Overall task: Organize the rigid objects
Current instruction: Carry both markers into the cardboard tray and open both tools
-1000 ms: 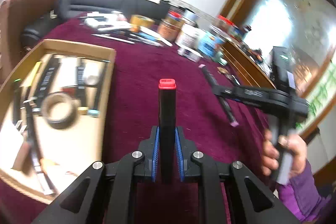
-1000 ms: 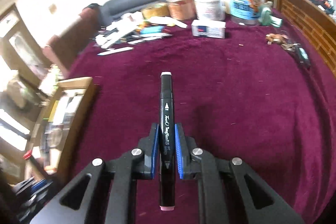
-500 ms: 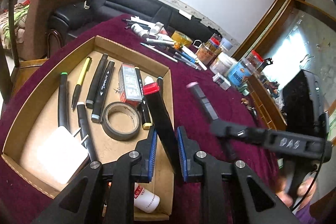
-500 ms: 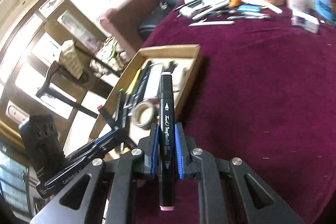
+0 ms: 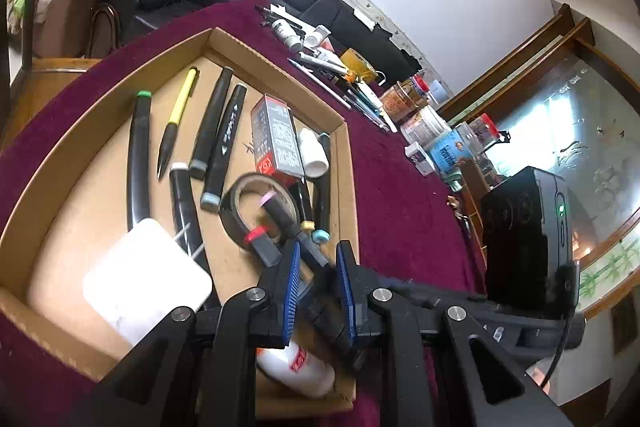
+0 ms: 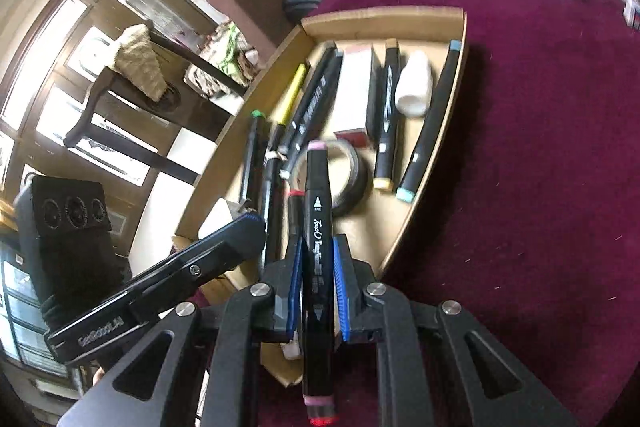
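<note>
Over the cardboard tray [image 6: 460,75], our right gripper [image 6: 317,291] clamps a light, stiff, slick pink-capped marker [image 6: 318,227] mid-barrel, while our left gripper [image 5: 318,287] stands open beside a red-capped marker [image 5: 262,245].

Left gripper [image 5: 316,291] parted, right gripper [image 6: 317,291] clamped

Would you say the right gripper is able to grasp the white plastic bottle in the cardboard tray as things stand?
Probably not: the right gripper is shut on a black pink-capped marker, so its jaws are occupied, though nothing covers the white plastic bottle.
</note>
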`<state>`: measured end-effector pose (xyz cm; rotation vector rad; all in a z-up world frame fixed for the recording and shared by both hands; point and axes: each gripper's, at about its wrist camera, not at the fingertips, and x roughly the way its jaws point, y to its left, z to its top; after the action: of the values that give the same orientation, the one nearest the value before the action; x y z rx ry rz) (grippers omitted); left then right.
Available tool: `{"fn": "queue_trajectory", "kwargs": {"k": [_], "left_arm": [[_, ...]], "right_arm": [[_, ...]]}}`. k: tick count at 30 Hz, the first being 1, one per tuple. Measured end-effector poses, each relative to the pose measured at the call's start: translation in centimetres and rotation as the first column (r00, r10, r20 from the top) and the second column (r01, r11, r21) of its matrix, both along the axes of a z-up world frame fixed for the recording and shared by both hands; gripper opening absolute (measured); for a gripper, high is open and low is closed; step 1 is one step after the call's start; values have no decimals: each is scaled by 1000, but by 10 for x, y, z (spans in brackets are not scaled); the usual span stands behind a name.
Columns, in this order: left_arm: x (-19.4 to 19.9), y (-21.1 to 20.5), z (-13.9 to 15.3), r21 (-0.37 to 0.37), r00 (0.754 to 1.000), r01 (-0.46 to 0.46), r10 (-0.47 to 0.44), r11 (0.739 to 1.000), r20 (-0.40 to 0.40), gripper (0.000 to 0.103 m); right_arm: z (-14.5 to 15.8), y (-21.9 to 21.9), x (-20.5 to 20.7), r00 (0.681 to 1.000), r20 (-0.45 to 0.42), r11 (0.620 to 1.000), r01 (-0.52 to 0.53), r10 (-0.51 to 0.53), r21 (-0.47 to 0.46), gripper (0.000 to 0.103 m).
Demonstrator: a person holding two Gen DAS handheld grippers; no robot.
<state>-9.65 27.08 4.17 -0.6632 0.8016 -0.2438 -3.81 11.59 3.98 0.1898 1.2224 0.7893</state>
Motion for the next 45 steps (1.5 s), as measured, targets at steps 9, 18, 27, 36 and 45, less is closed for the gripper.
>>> {"fn": "queue_trajectory", "kwargs": {"k": [9, 18, 27, 36, 45], "left_arm": [[13, 0, 5, 87, 999, -50, 49, 995, 18, 19], [-21, 28, 23, 102, 982, -182, 176, 978, 64, 61], [-33, 27, 34, 231, 966, -256, 238, 939, 105, 67], [-36, 18, 31, 388, 960, -281, 262, 878, 103, 67], [-39, 10, 33, 443, 954, -297, 280, 846, 104, 67]], "right_arm": [[7, 30, -18, 988, 150, 992, -22, 42, -128, 15], [0, 45, 6, 978, 207, 980, 1, 41, -199, 15], [2, 69, 16, 946, 316, 935, 42, 76, -351, 15], [-1, 57, 1, 970, 226, 950, -12, 86, -312, 15], [2, 57, -6, 957, 274, 951, -4, 93, -309, 17]]}}
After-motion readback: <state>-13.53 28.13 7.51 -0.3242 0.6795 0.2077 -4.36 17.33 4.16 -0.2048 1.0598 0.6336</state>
